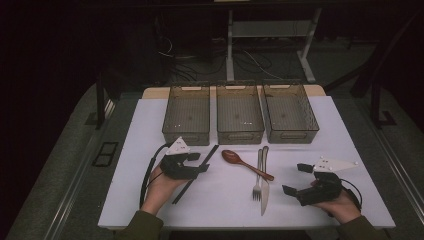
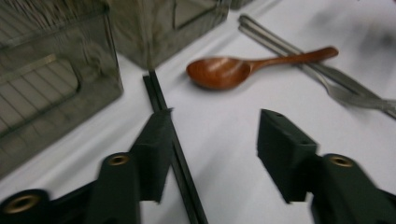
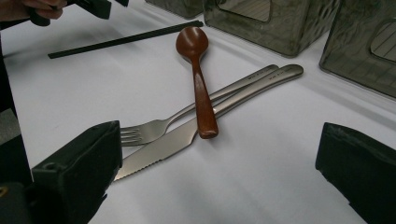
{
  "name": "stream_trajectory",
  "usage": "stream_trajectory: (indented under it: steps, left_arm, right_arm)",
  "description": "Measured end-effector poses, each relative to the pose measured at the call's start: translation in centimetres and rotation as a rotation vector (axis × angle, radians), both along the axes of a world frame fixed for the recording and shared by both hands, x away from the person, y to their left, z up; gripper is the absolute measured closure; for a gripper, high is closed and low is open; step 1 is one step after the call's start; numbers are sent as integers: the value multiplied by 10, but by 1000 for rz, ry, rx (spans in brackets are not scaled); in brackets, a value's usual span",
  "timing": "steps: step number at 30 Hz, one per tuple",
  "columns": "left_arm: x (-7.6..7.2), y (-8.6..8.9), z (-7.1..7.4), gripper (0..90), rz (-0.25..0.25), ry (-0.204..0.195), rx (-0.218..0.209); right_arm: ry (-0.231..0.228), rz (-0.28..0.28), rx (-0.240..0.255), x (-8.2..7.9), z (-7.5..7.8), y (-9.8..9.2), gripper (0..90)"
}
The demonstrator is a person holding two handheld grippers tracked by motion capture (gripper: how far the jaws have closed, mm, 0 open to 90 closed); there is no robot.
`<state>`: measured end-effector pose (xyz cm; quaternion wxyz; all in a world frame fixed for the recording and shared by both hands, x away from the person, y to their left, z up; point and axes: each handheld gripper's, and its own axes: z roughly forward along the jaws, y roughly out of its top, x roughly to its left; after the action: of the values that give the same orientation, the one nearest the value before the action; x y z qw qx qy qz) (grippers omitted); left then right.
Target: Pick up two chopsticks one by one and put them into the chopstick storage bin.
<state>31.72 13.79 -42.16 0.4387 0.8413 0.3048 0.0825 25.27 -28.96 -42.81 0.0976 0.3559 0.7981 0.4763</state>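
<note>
The room is dim, its far side falling almost to black. A white worktop (image 1: 320,120) sits on a pale wooden board (image 1: 150,92) that shows at the back corners. Grey carpeted floor (image 1: 60,170) lies on both sides. Beyond the worktop stands a white desk frame (image 1: 232,50), with loose cables (image 1: 200,62) strewn on the floor beside its legs. A small dark floor grate (image 1: 105,153) sits to the left.

We see a white table top (image 1: 150,130) bearing three smoky clear bins (image 1: 239,119) set side by side along its far half. Nearer us lie black chopsticks (image 1: 196,173) at the left, then a brown wooden spoon (image 1: 246,163) whose handle end rests across a steel fork (image 1: 258,175) and a steel knife (image 1: 264,189) lying together.
</note>
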Motion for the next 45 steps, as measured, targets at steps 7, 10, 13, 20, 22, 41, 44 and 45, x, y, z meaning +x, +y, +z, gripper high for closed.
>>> stream_trajectory:
  steps: [7, 10, 13, 20, 22, 41, 44, 45]
  left_arm:
    - [3, 6, -5, 616, 30, 36, 18]
    - [3, 7, -7, 680, 36, 39, 32]
    - [3, 8, -8, 716, 50, 44, 31]
    - [4, 7, -13, 760, 48, 65, 65]
    - [4, 6, -13, 773, 50, 69, 68]
    - [5, 7, -19, 816, 41, 98, 114]
    - [6, 7, -20, 821, 42, 100, 119]
    - [6, 7, -20, 821, 41, 99, 122]
  right_arm:
    - [0, 2, -4, 0, -1, 1, 8]
    - [-3, 2, -4, 0, 0, 1, 9]
    - [-3, 4, -6, 0, 0, 1, 9]
    - [-5, 5, -10, 0, -1, 1, 9]
    - [-5, 5, -10, 0, -1, 1, 9]
    - [-4, 6, -11, 0, -1, 1, 9]
    - [-3, 6, -11, 0, 0, 1, 8]
    - [-4, 6, -11, 0, -1, 1, 9]
